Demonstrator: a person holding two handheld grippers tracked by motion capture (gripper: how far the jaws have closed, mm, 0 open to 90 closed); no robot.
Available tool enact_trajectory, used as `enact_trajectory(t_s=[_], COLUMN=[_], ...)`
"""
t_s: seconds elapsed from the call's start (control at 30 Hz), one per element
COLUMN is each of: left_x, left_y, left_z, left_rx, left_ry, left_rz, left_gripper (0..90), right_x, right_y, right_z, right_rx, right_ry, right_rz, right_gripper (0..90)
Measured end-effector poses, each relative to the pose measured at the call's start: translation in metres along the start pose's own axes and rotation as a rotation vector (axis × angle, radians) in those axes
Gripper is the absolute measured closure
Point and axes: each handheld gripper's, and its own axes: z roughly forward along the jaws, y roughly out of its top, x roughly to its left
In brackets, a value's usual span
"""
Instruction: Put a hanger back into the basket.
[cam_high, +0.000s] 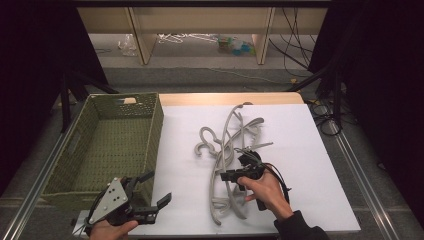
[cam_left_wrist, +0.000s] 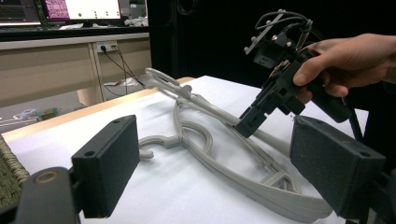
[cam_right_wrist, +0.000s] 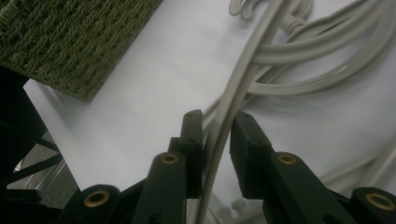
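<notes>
Right gripper (cam_right_wrist: 215, 140) pinching one hanger arm (cam_right_wrist: 233, 98) from tangled pile (cam_high: 230, 150) mid-table, right of basket (cam_high: 100, 145). Left gripper (cam_high: 150, 192) waiting open. We are risking dragging neighbours along, or thin arm slipping.

A: What do the left tongs (cam_high: 154, 191) look like?
B: Black, with blocky pads and a grey three-cornered plate.
A: And the right tongs (cam_high: 231, 175)?
B: Black, with brass-ringed screws, a looping cable, and a dark sleeve (cam_high: 300, 228) behind.
</notes>
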Motion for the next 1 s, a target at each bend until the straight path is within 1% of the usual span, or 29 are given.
enact_trajectory(t_s=[0.03, 0.07, 0.13, 0.17, 0.2, 0.23, 0.27, 0.3, 0.33, 0.37, 0.4, 0.43, 0.47, 0.5, 0.53, 0.6, 0.63, 0.67, 0.7, 0.73, 0.77, 0.8, 0.83, 0.87, 0.9, 0.93, 0.97, 1.0], left_x=[0.000, 0.000, 0.000, 0.000, 0.000, 0.000, 0.000, 0.000, 0.000, 0.000, -0.001, -0.001, -0.001, -0.002, -0.002, -0.006, -0.006, -0.009, -0.014, -0.015, -0.019, -0.023, -0.025, -0.025, -0.026, -0.025, -0.026, -0.026], left_y=[0.000, 0.000, 0.000, 0.000, 0.000, 0.000, 0.000, 0.000, 0.000, 0.000, 0.000, 0.000, 0.000, 0.000, 0.000, -0.001, -0.001, -0.002, -0.004, -0.004, -0.005, -0.006, -0.004, -0.002, -0.001, 0.000, 0.000, 0.001], left_z=[0.000, 0.000, 0.000, 0.000, 0.000, 0.000, 0.000, 0.000, 0.000, 0.000, 0.000, 0.000, 0.001, 0.002, 0.002, 0.008, 0.008, 0.012, 0.016, 0.022, 0.025, 0.032, 0.039, 0.044, 0.048, 0.054, 0.059, 0.065], left_rx=[0.001, 0.002, 0.002, 0.001, 0.002, 0.002, 0.004, 0.006, 0.006, 0.006, 0.007, 0.005, 0.010, 0.015, 0.015, 0.061, 0.061, 0.084, 0.131, 0.151, 0.180, 0.211, 0.252, 0.251, 0.263, 0.264, 0.281, 0.298], left_ry=[0.000, 0.000, 0.001, 0.002, 0.002, 0.002, 0.003, 0.001, 0.001, 0.002, 0.002, 0.000, 0.003, 0.012, 0.012, 0.059, 0.059, 0.083, 0.102, 0.102, 0.102, 0.095, 0.076, 0.073, 0.074, 0.076, 0.074, 0.068], left_rz=[0.006, 0.008, 0.008, 0.001, 0.000, 0.000, 0.003, 0.002, 0.002, 0.006, 0.008, 0.014, 0.022, 0.027, 0.027, 0.077, 0.077, 0.085, 0.074, 0.094, 0.078, 0.090, 0.125, 0.138, 0.124, 0.140, 0.150, 0.169], left_gripper=[15.9, 15.9, 15.9, 15.9, 15.9, 15.9, 15.9, 15.9, 15.9, 15.9, 15.9, 15.9, 15.9, 16.0, 16.0, 16.6, 17.0, 17.4, 17.4, 18.9, 18.9, 19.5, 21.4, 21.5, 21.3, 21.5, 21.7, 21.9], right_x=[0.000, -0.003, -0.005, -0.009, -0.011, -0.011, -0.012, -0.012, -0.012, -0.013, -0.013, -0.014, -0.016, -0.017, -0.017, -0.019, -0.020, -0.020, -0.020, -0.018, -0.018, -0.018, -0.017, -0.016, -0.016, -0.017, -0.017, -0.016], right_y=[0.000, -0.001, -0.002, -0.003, -0.003, -0.003, -0.003, -0.003, -0.003, -0.003, -0.003, -0.003, -0.004, -0.004, -0.005, -0.007, -0.008, -0.009, -0.009, -0.014, -0.014, -0.016, -0.022, -0.024, -0.026, -0.028, -0.029, -0.031], right_z=[0.000, -0.005, -0.008, -0.012, -0.015, -0.015, -0.022, -0.023, -0.023, -0.027, -0.027, -0.029, -0.035, -0.039, -0.042, -0.050, -0.054, -0.058, -0.058, -0.065, -0.065, -0.068, -0.074, -0.076, -0.077, -0.079, -0.081, -0.082], right_rx=[0.000, -0.013, -0.006, -0.012, -0.012, -0.012, -0.010, -0.003, -0.003, 0.008, 0.008, 0.005, 0.001, 0.002, 0.000, -0.009, -0.010, -0.012, -0.012, -0.006, -0.006, 0.008, 0.030, 0.028, 0.030, 0.034, 0.034, 0.038], right_ry=[0.000, -0.003, 0.005, 0.014, 0.023, 0.023, 0.034, 0.038, 0.038, 0.033, 0.033, 0.038, 0.063, 0.074, 0.081, 0.116, 0.139, 0.157, 0.157, 0.160, 0.160, 0.165, 0.186, 0.198, 0.212, 0.217, 0.227, 0.230], right_rz=[0.000, -0.013, -0.009, -0.024, -0.045, -0.045, -0.075, -0.089, -0.089, -0.121, -0.121, -0.134, -0.147, -0.160, -0.171, -0.197, -0.209, -0.223, -0.223, -0.258, -0.258, -0.271, -0.312, -0.314, -0.319, -0.329, -0.334, -0.343], right_gripper=[76.0, 78.4, 79.8, 82.1, 81.8, 81.8, 82.1, 82.2, 82.2, 82.2, 82.2, 82.2, 82.3, 82.3, 82.3, 82.4, 82.4, 82.4, 82.4, 82.4, 82.4, 82.4, 82.4, 82.4, 82.4, 82.4, 82.3, 82.4])
